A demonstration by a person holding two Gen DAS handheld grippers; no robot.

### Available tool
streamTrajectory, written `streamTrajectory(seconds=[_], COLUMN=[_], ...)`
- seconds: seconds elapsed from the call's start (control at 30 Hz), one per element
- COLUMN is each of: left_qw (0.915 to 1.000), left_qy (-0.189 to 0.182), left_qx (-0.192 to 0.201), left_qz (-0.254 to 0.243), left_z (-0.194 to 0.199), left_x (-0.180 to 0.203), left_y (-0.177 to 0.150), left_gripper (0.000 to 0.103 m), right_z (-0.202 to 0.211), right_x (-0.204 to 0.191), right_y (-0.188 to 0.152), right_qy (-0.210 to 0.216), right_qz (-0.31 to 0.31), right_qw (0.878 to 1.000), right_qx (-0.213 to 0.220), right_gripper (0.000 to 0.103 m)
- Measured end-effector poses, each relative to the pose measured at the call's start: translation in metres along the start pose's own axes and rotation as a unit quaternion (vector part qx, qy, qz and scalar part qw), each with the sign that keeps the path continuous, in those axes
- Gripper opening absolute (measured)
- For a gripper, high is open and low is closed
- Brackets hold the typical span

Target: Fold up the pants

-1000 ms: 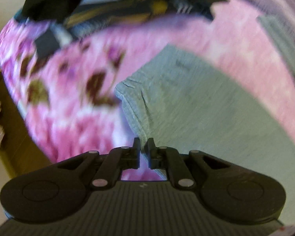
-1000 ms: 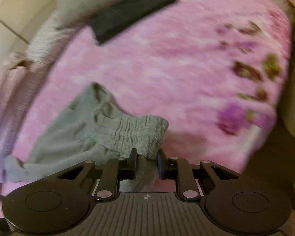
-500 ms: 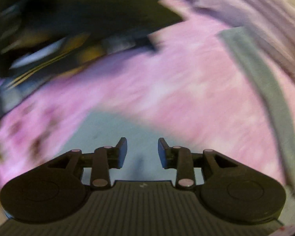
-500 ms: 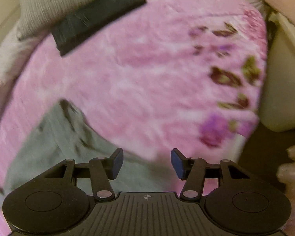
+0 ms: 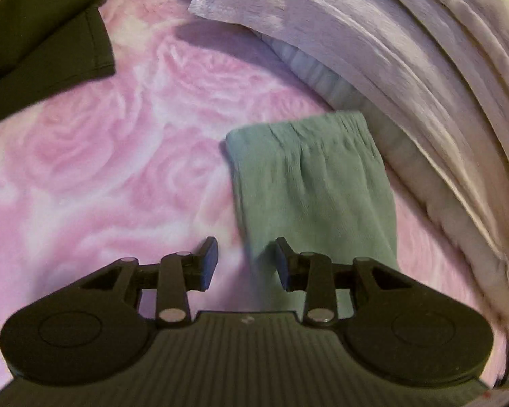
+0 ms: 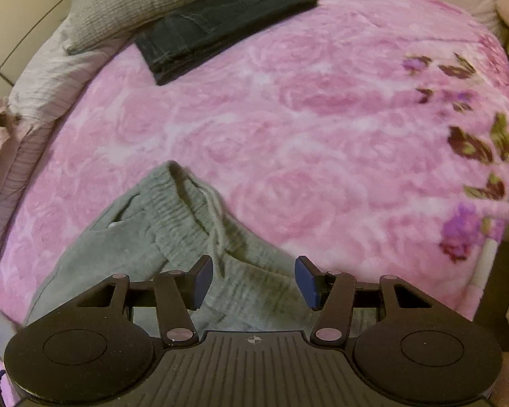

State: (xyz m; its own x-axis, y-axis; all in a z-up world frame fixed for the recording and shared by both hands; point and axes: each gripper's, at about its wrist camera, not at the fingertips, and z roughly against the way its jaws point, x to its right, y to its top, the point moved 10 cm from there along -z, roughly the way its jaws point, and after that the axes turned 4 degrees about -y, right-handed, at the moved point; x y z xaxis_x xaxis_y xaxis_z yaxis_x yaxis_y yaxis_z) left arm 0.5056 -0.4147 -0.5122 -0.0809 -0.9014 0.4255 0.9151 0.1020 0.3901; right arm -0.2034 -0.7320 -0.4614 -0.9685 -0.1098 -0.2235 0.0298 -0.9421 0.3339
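The grey pants point(image 6: 173, 237) lie on the pink blanket point(image 6: 322, 118). In the right wrist view the waistband end sits just ahead of the right gripper point(image 6: 252, 283), running from 12 o'clock of the jaws down toward 8 o'clock. The drawstring point(image 6: 213, 217) trails loose across it and a pocket gapes at 10 o'clock. In the left wrist view a leg point(image 5: 308, 183) stretches away from the left gripper point(image 5: 246, 263) toward 1 o'clock, its cuff end near the pale bedding point(image 5: 373, 34).

Both pairs of jaws are spread wide and hold nothing. The right jaws hang over the waistband; the left jaws straddle the leg's left edge.

The risks, as I judge them:

- The waistband is bunched and twisted, so a pinch here may catch only one layer. The fold would then come out skewed.
- The drawstring lies right where the right jaws would close. They could nip the cord alone and drag it instead of the cloth.
- The left jaws sit at the very edge of the leg. A shallow bite may slip off the soft knit, or pick up blanket pile with it.
- The blanket is plush and grippy, so dragging the pants could rumple them rather than slide them.
- The leg's far end lies near the bedding at 1 o'clock and could snag there.

The dark folded pants point(image 6: 220, 23) at 11 o'clock lie well apart, out of the way.
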Motion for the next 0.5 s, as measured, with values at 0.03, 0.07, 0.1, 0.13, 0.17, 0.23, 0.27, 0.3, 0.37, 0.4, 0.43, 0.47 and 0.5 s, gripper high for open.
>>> streamTrajectory(seconds=[0.03,0.07,0.1,0.13,0.17,0.23,0.27,0.3,0.37,0.4,0.43,0.47,0.5], left_qw=[1.0000,0.9994,0.9971,0.9953,0.9933,0.9884,0.9857,0.9832,0.9772,0.9729,0.9682,0.9631,0.9586], left_qy=[0.001,0.008,0.012,0.014,0.015,0.014,0.021,0.031,0.072,0.097,0.122,0.151,0.173], left_qx=[0.004,0.007,0.011,0.020,0.039,0.070,0.085,0.097,0.113,0.113,0.105,0.080,0.049], left_qz=[-0.008,-0.034,-0.075,-0.093,-0.108,-0.134,-0.144,-0.151,-0.165,-0.177,-0.192,-0.208,-0.221], left_z=[-0.002,0.000,0.004,0.010,0.026,0.060,0.080,0.097,0.130,0.139,0.143,0.139,0.129], left_x=[0.001,0.004,0.008,0.011,0.010,0.002,-0.008,-0.020,-0.057,-0.074,-0.092,-0.115,-0.136], left_y=[0.004,0.005,0.007,0.009,0.012,0.016,0.017,0.017,0.009,0.003,-0.007,-0.022,-0.038], left_gripper=[0.026,0.004,0.005,0.005,0.005,0.005,0.005,0.005,0.005,0.005,0.005,0.008,0.011], right_z=[-0.001,-0.001,-0.001,-0.002,-0.002,-0.003,-0.003,-0.003,-0.004,-0.004,-0.004,-0.005,-0.007], right_x=[0.002,0.003,0.003,0.002,-0.001,-0.009,-0.013,-0.018,-0.028,-0.033,-0.037,-0.041,-0.044], right_y=[-0.001,-0.003,-0.004,-0.004,-0.006,-0.006,-0.005,-0.005,-0.006,-0.007,-0.008,-0.010,-0.013], right_qy=[-0.006,-0.011,-0.013,-0.015,-0.015,-0.012,-0.008,-0.004,0.006,0.010,0.013,0.017,0.021], right_qz=[-0.005,-0.008,-0.008,-0.007,-0.006,-0.001,0.002,0.005,0.009,0.013,0.015,0.017,0.019], right_qw=[1.000,1.000,1.000,1.000,1.000,1.000,1.000,1.000,1.000,1.000,1.000,1.000,1.000], right_qx=[-0.003,-0.004,-0.004,-0.005,-0.006,-0.007,-0.005,-0.004,-0.003,-0.003,-0.002,-0.003,-0.006], right_gripper=[0.051,0.051,0.051,0.051,0.051,0.051,0.051,0.051,0.051,0.051,0.051,0.051,0.051])
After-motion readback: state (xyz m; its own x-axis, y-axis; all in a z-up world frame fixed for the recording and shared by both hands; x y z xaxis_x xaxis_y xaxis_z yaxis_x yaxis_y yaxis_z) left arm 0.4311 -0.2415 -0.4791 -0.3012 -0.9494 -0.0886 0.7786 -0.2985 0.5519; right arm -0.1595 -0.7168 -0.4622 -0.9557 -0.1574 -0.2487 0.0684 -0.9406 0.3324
